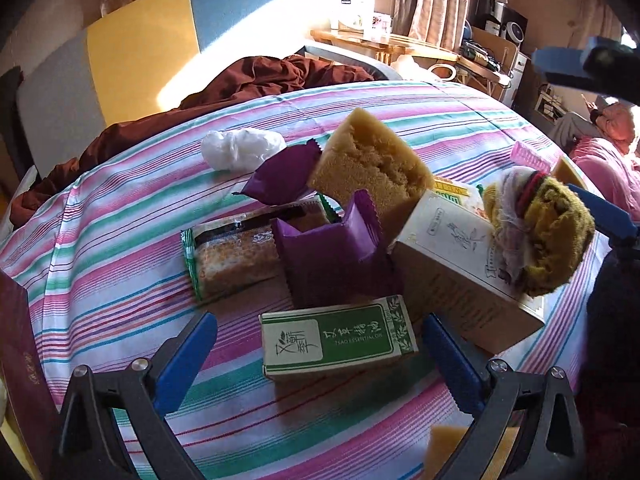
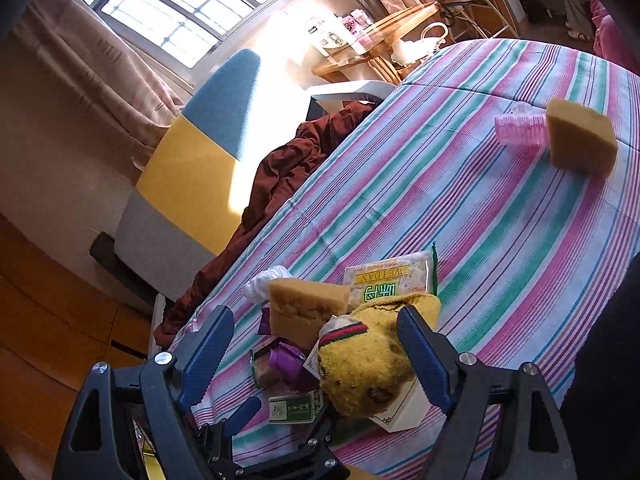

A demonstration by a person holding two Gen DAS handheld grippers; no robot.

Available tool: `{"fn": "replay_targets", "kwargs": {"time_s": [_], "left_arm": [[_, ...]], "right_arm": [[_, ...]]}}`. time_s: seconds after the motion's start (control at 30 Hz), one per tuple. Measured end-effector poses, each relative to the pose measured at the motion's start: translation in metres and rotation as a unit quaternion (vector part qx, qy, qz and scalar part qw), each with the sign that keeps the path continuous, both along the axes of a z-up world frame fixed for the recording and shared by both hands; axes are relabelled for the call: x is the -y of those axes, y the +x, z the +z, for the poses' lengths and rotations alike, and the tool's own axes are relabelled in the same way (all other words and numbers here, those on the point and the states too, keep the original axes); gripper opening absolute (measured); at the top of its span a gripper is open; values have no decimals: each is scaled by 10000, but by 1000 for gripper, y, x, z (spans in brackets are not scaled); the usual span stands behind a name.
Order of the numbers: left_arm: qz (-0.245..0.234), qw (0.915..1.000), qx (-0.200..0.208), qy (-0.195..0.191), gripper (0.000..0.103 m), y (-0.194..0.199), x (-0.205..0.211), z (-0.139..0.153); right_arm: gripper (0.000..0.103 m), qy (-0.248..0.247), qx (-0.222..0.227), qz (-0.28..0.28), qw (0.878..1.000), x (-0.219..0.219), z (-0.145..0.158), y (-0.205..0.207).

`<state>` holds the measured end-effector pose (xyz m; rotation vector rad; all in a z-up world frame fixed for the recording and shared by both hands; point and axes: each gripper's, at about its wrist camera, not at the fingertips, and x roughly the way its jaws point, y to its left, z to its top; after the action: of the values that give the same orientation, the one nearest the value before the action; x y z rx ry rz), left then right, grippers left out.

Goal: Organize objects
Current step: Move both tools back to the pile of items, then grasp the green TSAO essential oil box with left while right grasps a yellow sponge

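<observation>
Left gripper (image 1: 320, 364): jaws wide apart, nothing between the pads; it hangs just above the striped cloth with the green box straight ahead of its blue fingers (image 1: 184, 364).
Green box (image 1: 338, 338): small green-and-white carton lying flat on the cloth, nearest item of the pile, in line with the gap of the left jaws but untouched.
Right gripper (image 2: 316, 352): jaws spread wide over the pile; the yellow sock lies between the fingers in view, yet whether a pad touches it cannot be told.
Yellow sock (image 1: 548, 236): balled up, stained, with a red-and-green cuff band, resting on top of the cream box.
Cream box (image 1: 452, 264): larger carton tilted to the right of the green box.
Purple wrappers (image 1: 332, 252): one crumpled just behind the green box, another further back.
Snack bar (image 1: 236, 258): clear green-edged pack lying flat, left of the near purple wrapper.
Sponge (image 1: 372, 160): tan block propped on edge behind the wrappers.
White wad (image 1: 240, 148): crumpled plastic, left of the sponge.
Second sponge (image 2: 580, 140): well apart from the pile, beside a pink roller (image 2: 520, 130).
Striped cloth (image 1: 120, 240): covers the whole table.
Sofa (image 1: 132, 52): beyond the table edge.
</observation>
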<state>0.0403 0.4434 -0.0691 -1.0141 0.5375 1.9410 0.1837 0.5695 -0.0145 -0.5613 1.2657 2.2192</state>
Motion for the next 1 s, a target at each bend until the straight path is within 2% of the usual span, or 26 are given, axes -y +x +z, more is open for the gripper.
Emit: {"fn": "replay_targets", "kwargs": {"time_s": [0.03, 0.1, 0.13, 0.27, 0.57, 0.73, 0.83, 0.9, 1.0], "left_arm": [[40, 10000, 70, -9, 101, -3, -1, -3], [54, 9996, 281, 2, 75, -9, 1, -9], [65, 9994, 348, -3, 73, -12, 4, -11], [50, 9995, 266, 161, 73, -9, 31, -11], [115, 9990, -53, 426, 73, 7, 120, -14], [105, 9984, -136, 543, 73, 6, 138, -16], [72, 9983, -254, 522, 72, 8, 136, -18], [53, 9981, -257, 559, 72, 7, 135, -18], [49, 9976, -310, 618, 72, 9, 135, -19]], "right_arm": [[85, 5, 12, -6, 10000, 0, 0, 0], [85, 0, 48, -12, 10000, 0, -1, -1], [85, 0, 52, -16, 10000, 0, -1, -1], [85, 19, 82, -21, 10000, -1, -1, -1], [85, 109, 247, -110, 9996, 1, 1, -1], [85, 427, 398, -341, 9977, 6, 10, 6], [85, 634, 695, -199, 9954, 19, 16, 8], [85, 545, 992, 164, 9934, 31, 14, 8], [85, 532, 1798, 740, 9795, 51, 8, 1]]}}
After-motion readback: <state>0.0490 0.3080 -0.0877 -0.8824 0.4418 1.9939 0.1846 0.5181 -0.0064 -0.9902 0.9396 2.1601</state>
